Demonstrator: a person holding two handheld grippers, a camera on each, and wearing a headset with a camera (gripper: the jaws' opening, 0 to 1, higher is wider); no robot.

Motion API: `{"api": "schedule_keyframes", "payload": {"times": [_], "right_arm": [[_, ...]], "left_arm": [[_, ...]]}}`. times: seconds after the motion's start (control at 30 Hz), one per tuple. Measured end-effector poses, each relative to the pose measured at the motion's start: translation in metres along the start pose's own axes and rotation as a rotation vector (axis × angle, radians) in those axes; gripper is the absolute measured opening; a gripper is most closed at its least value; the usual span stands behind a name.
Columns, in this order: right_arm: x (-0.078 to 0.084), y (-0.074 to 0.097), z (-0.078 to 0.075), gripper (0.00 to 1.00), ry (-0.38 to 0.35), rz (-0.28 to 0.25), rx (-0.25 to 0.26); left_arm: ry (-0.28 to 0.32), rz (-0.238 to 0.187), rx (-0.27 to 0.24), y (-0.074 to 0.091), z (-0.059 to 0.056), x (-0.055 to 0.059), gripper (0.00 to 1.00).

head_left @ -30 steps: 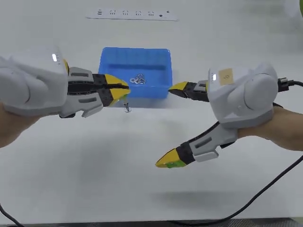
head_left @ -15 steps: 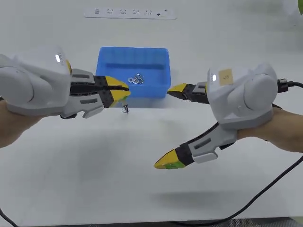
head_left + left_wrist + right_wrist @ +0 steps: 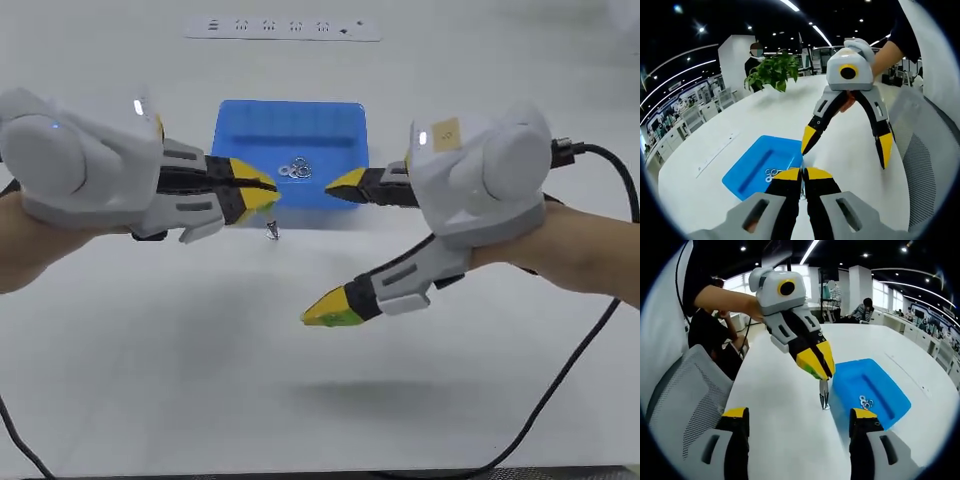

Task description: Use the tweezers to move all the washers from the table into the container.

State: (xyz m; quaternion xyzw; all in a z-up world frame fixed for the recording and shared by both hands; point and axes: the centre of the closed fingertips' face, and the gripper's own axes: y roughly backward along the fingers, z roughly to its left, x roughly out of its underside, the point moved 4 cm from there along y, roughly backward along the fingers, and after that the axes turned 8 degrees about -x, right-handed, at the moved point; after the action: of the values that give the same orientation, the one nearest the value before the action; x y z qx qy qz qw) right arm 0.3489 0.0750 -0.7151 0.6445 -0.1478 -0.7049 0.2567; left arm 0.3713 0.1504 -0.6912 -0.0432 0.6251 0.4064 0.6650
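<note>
Likely transfer step: left gripper point(image 3: 268, 193) clamps tweezers point(image 3: 823, 392) — tips at blue container's point(image 3: 232, 122) 6 o'clock, closure indiscernible. Next: lift over the wall.

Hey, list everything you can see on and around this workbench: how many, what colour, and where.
table: one, white, under everything
container: one, blue, far middle of the table
washers: small cluster, silvery, inside the container; exact count unclear
tweezers: one, metal, tips down just in front of the container
power strip: one, white, far edge of the table
cable: one, black, trailing from the right gripper
plant: one, green, far end of the table
chair: one, grey mesh, beside the table
left gripper: white, yellow tips, shut on the tweezers
right gripper: white, yellow tips, wide open
</note>
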Motion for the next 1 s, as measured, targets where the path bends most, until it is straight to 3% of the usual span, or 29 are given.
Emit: {"api": "schedule_keyframes", "payload": {"times": [0.4, 0.53, 0.63, 0.77, 0.8, 1.0], "right_arm": [[-0.004, -0.023, -0.02, 0.57, -0.015, -0.025, -0.04], [-0.001, -0.03, -0.027, 0.47, -0.014, -0.007, -0.052], [0.004, -0.037, -0.03, 0.42, 0.006, 0.039, -0.068], [0.001, -0.043, -0.032, 0.29, 0.002, 0.03, -0.09], [0.001, -0.044, -0.039, 0.28, 0.001, 0.031, -0.079], [0.002, -0.05, -0.038, 0.25, 0.021, 0.044, -0.099]], "left_arm": [[0.013, -0.007, 0.031, -0.004, -0.008, -0.001, 0.06], [0.015, -0.008, 0.037, -0.004, -0.008, -0.001, 0.06], [0.024, -0.009, 0.035, -0.005, -0.006, 0.0, 0.06], [0.032, -0.01, 0.036, -0.006, -0.005, 0.0, 0.06], [0.036, -0.011, 0.039, -0.007, -0.006, 0.0, 0.06], [0.04, -0.009, 0.037, -0.006, -0.004, 0.001, 0.06]]}}
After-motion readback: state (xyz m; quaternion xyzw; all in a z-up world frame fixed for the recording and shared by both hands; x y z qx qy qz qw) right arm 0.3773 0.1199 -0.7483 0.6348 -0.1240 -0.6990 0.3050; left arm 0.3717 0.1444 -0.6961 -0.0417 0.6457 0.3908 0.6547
